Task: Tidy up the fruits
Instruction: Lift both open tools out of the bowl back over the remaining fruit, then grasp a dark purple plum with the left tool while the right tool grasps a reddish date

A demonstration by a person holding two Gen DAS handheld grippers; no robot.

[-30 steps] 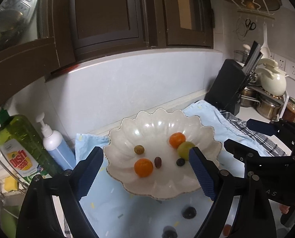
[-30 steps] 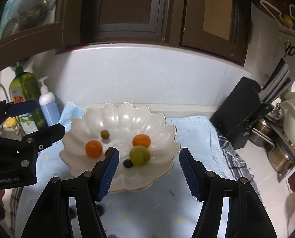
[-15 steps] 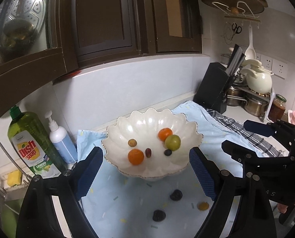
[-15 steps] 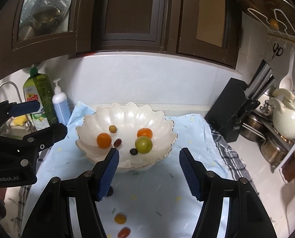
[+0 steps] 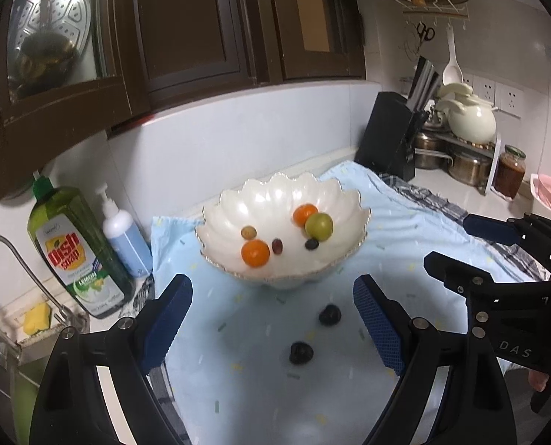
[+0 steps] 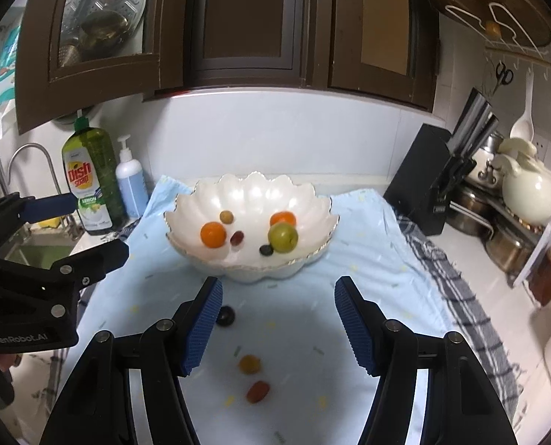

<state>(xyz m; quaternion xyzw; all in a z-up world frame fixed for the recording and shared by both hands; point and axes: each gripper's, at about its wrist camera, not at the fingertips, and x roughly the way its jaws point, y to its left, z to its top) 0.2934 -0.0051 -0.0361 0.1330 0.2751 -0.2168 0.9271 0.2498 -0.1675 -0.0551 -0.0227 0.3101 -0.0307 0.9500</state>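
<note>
A white scalloped bowl (image 5: pixel 349 207) (image 6: pixel 312 200) sits on a light blue cloth (image 5: pixel 405 230) and holds two oranges, a green fruit (image 5: pixel 318 225), and small grapes. Two dark fruits (image 5: pixel 329 314) (image 5: pixel 301 352) lie on the cloth in front of it. The right wrist view shows a dark fruit (image 6: pixel 225 315), a small orange tomato (image 6: pixel 249 364) and a red tomato (image 6: pixel 257 391) on the cloth. My left gripper (image 5: pixel 273 322) is open and empty, back from the bowl. My right gripper (image 6: pixel 278 324) is open and empty above the loose fruits.
A green dish soap bottle (image 5: pixel 73 256) and a pump bottle (image 5: pixel 125 233) stand at the left by the sink (image 6: pixel 38 252). A black knife block (image 5: pixel 390 137), pots, a white kettle (image 6: pixel 527 193) and a jar (image 5: pixel 509 172) stand at the right. Dark cabinets hang above.
Both grippers have pulled back and up from the bowl, which now looks smaller and farther. Loose fruits on the cloth have come into view. Both grippers stayed open.
</note>
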